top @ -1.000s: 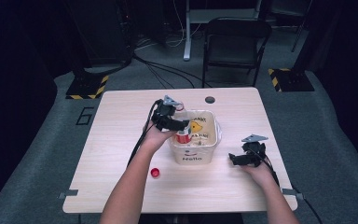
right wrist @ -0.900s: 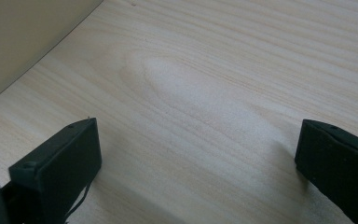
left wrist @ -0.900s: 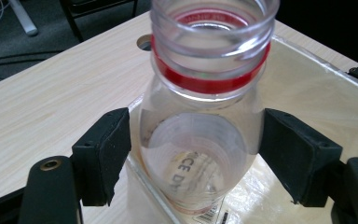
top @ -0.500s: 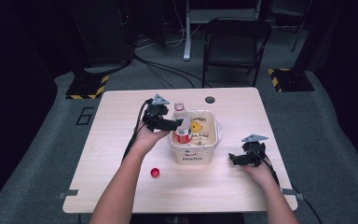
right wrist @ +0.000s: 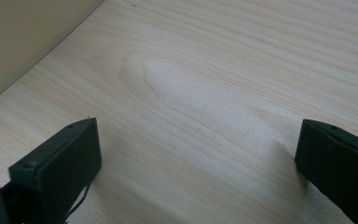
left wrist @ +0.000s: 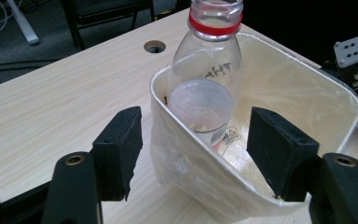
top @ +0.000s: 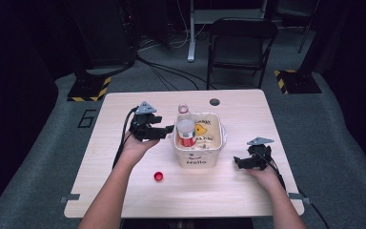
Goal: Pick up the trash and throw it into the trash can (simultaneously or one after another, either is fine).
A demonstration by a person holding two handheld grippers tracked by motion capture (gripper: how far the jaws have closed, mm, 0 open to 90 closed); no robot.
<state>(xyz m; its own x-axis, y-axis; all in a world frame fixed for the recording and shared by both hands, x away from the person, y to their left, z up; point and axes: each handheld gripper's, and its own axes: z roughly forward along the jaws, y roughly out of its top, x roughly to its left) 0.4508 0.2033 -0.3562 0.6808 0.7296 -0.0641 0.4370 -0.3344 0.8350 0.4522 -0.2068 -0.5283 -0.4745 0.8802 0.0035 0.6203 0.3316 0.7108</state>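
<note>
the left gripper sits just left of the white tub, its jaws apart with nothing pressed between them; they have just been closing, one jaw inside the tub's corner and one outside. an uncapped bottle leans inside the tub. the right gripper rests on the table, jaws wide apart, holding nothing.

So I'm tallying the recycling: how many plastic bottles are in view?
1. The plastic bottle stands uncapped in the left end of the white bin. Others could lie hidden lower in the bin.
</note>
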